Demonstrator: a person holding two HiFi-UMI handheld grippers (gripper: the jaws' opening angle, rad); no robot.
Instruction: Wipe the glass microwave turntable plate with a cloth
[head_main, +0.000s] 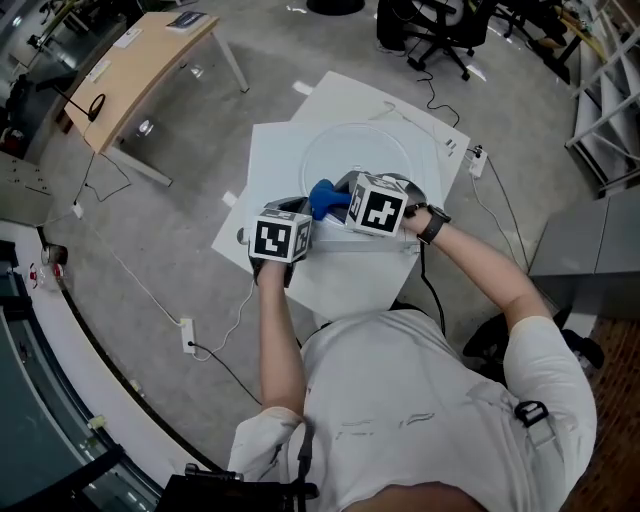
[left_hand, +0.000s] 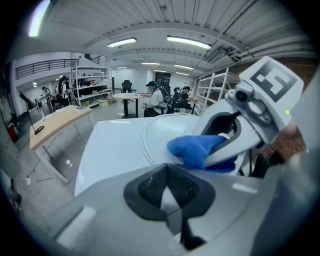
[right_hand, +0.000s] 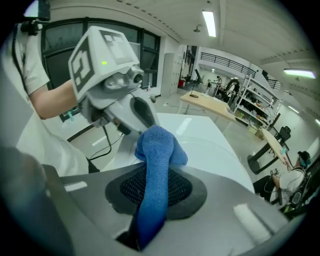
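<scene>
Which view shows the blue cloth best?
The right gripper view: the blue cloth fills the centre, clamped in the right gripper, with its weave visible. The left gripper view shows only its bunched end from the side. The head view shows just a small blue patch, partly hidden.

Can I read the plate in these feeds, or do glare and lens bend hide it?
Head view: even light, the glass plate faint against the white table, rim just visible. Left gripper view: strong fisheye bend, near jaws soft. Right gripper view: blue cloth sharp, corners dark.
</scene>
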